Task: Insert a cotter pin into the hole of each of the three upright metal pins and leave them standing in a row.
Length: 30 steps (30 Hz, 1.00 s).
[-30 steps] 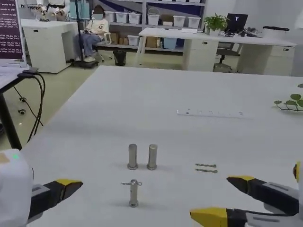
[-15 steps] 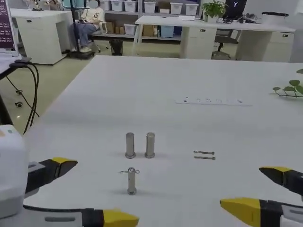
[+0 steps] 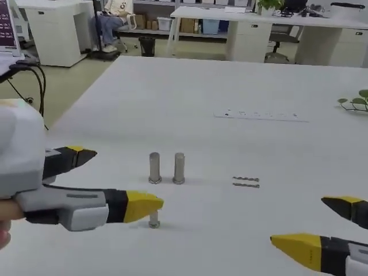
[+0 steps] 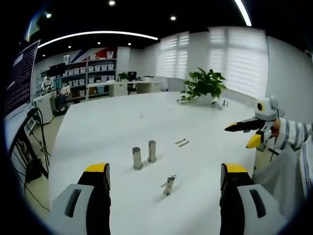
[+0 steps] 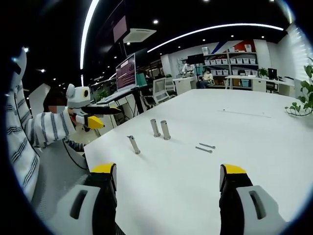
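Two bare metal pins [image 3: 154, 168] [image 3: 179, 168] stand side by side on the white table [image 3: 190, 98]. Nearer me stands a third pin [image 4: 168, 185] with a cotter pin through its top; in the head view just its base [image 3: 154, 222] shows below the left gripper's lower jaw. Two loose cotter pins [image 3: 246, 181] lie to the right of the pins. My left gripper [image 3: 115, 179] hovers open and empty over the left side. My right gripper [image 3: 299, 221] hangs open and empty at the near right. The right gripper view shows the pins [image 5: 160, 129] and the loose cotter pins [image 5: 205, 147].
A thin white strip [image 3: 261, 115] lies farther back on the table. Green leaves [image 3: 356, 102] reach in at the right edge. The table's left edge [image 3: 75, 100] drops to floor with cables. Desks, shelves and a seated person [image 3: 112, 17] are beyond.
The left gripper has risen and moved right, so it now covers the nearest pin in the head view. The right gripper has drifted right. The head camera tilted down. The pins stand unchanged.
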{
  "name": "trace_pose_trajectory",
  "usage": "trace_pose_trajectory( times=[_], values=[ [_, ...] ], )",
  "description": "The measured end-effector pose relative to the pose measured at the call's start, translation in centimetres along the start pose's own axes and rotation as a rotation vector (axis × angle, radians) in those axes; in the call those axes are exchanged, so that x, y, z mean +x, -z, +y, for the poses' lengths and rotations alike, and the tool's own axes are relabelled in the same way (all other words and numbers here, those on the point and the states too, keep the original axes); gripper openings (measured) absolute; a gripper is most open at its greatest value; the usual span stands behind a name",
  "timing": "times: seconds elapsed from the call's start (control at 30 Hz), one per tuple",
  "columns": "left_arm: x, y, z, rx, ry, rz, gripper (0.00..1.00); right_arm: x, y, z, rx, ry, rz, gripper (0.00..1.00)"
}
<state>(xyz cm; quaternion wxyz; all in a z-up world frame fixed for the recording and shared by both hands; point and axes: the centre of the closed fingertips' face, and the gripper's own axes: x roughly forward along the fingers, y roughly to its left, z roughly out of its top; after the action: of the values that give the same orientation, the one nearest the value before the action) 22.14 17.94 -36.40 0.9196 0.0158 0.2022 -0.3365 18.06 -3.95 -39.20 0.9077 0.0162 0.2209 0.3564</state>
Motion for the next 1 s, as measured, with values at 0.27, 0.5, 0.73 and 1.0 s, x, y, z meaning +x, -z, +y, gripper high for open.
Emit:
trace_pose_trajectory(
  times=[0.27, 0.5, 0.73, 1.0],
  values=[
    [1.9, -1.2, 1.7, -0.01, -0.029, 0.015, 0.84, 0.4, -0.3, -1.0, 0.016, -0.028, -0.009, 0.84],
    [4.0, -1.9, 2.8, 0.009, -0.045, 0.016, 0.73, 0.6, 0.1, -1.2, 0.049, -0.035, -0.014, 0.84],
    [6.4, -2.7, 3.8, 0.043, -0.031, 0.006, 0.55, 0.5, 0.6, -1.3, 0.059, -0.04, -0.006, 0.83],
    [8.4, -1.7, 4.2, 0.116, -0.016, 0.093, 0.47, 0.4, 0.9, -1.2, 0.079, -0.045, -0.013, 0.82]
  ],
)
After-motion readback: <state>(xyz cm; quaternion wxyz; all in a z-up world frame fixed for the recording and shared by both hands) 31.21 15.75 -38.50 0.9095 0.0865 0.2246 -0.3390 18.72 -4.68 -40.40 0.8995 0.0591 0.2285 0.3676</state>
